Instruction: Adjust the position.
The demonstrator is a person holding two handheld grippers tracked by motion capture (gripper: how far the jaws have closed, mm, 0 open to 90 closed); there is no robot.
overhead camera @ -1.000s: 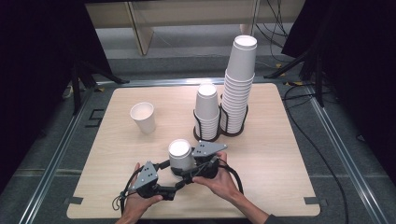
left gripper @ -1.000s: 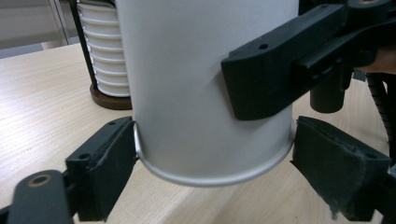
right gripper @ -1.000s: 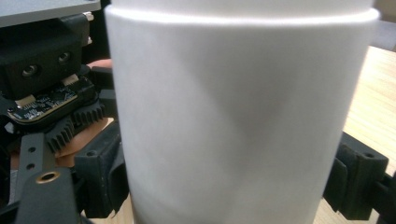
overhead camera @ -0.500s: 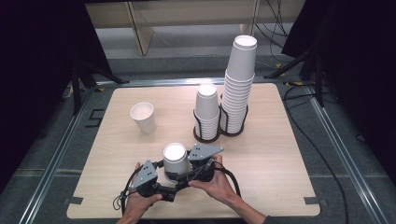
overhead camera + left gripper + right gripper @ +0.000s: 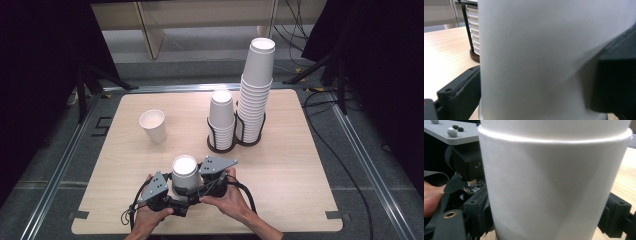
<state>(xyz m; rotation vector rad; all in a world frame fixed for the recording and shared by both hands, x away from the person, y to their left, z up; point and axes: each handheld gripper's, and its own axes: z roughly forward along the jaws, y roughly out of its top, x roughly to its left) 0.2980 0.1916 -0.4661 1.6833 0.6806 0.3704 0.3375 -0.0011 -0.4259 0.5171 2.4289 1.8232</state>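
High view: the left gripper (image 5: 176,192) has just let its jaws spread off the upside-down cup (image 5: 185,171), the right gripper (image 5: 207,187) clamps it; next, probably lifting it clear.

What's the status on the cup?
Left gripper jaws just opened, paper cup between them. Right gripper looks shut on it. Cup stacks stand apart, beyond.

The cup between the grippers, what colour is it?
White cup, plain, clearest in the high view.

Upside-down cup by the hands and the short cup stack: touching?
Apart. High view shows bare table between the upside-down cup and the short cup stack.
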